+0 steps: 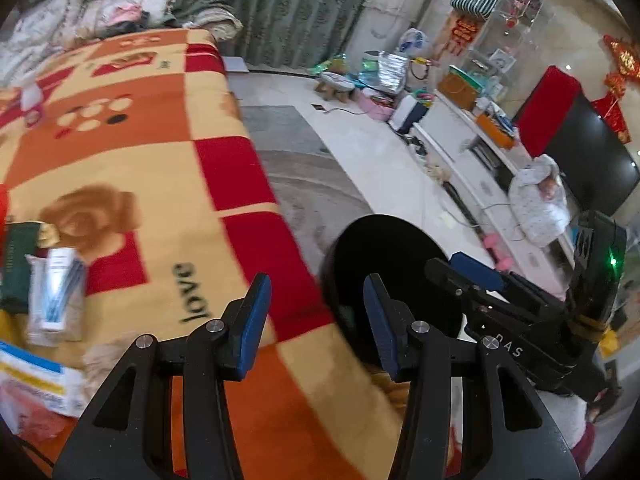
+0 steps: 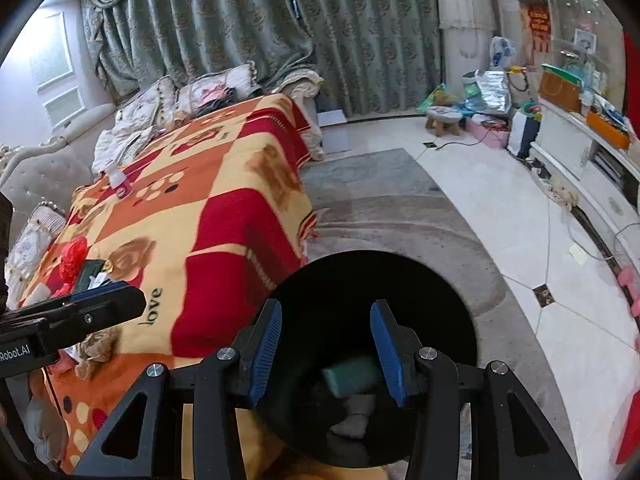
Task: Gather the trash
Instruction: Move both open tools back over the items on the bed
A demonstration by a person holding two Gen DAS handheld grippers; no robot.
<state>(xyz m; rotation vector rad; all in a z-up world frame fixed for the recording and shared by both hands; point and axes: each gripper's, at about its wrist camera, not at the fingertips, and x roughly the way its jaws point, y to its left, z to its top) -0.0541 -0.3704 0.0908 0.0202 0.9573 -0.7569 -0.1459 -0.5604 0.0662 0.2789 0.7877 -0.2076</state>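
Observation:
A round black bin point(image 2: 372, 292) stands on the rug against the bed's edge. Inside it lie a blurred green box point(image 2: 352, 376) and a grey crumpled piece point(image 2: 356, 420). My right gripper point(image 2: 326, 344) hangs open over the bin's mouth, its pads clear of both. My left gripper point(image 1: 316, 312) is open and empty above the blanket's edge, beside the bin point(image 1: 384, 264). On the blanket point(image 1: 160, 184) at the left lie white-and-blue packets point(image 1: 56, 292), a dark green packet point(image 1: 16, 264) and a blue-and-yellow package point(image 1: 36, 380). A red plastic bag point(image 2: 72, 256) lies further back.
Pillows point(image 2: 160, 100) and clothes pile up at the blanket's far end, before green curtains point(image 2: 240, 28). A grey rug point(image 2: 400, 208) and white tiled floor point(image 2: 520, 220) spread to the right. Along the right wall stand a white cabinet point(image 1: 472, 148), a television point(image 1: 592, 164), bags and a small stool point(image 2: 442, 118).

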